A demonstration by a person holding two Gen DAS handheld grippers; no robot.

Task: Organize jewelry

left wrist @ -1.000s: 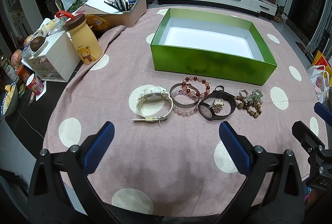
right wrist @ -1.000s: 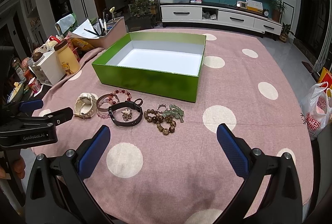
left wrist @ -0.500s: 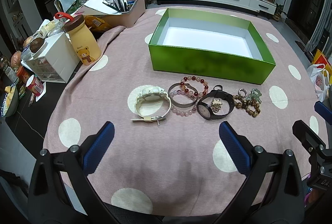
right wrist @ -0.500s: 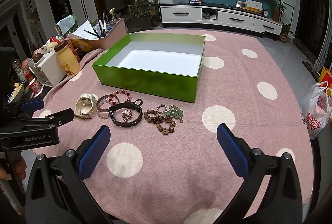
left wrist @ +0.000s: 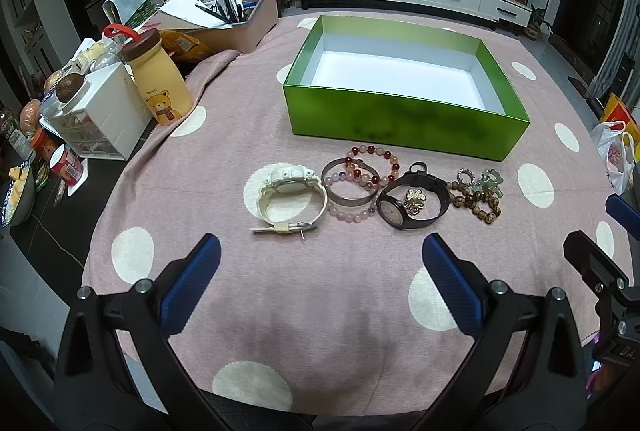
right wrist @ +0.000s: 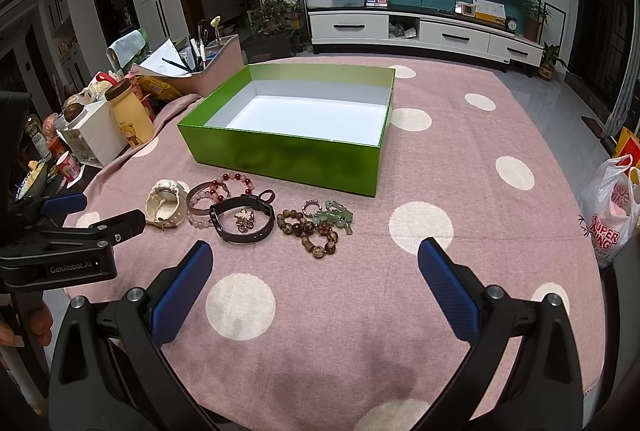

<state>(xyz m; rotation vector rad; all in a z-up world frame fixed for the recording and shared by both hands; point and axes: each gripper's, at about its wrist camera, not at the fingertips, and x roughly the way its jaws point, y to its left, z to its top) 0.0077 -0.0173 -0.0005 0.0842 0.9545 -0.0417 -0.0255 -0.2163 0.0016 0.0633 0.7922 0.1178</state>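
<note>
Woven pink cloth (left wrist: 320, 283) with cream dots covers the bench, matt and slightly coarse. The green box (left wrist: 404, 119) shows glossy card walls and a smooth white paper lining. There's a polished metal bangle (left wrist: 349, 193), a matt black watch strap (left wrist: 438, 191), shiny glassy beads (left wrist: 372, 151), and textured blue rubbery pads (right wrist: 182, 297) on matt black plastic gripper arms.
</note>
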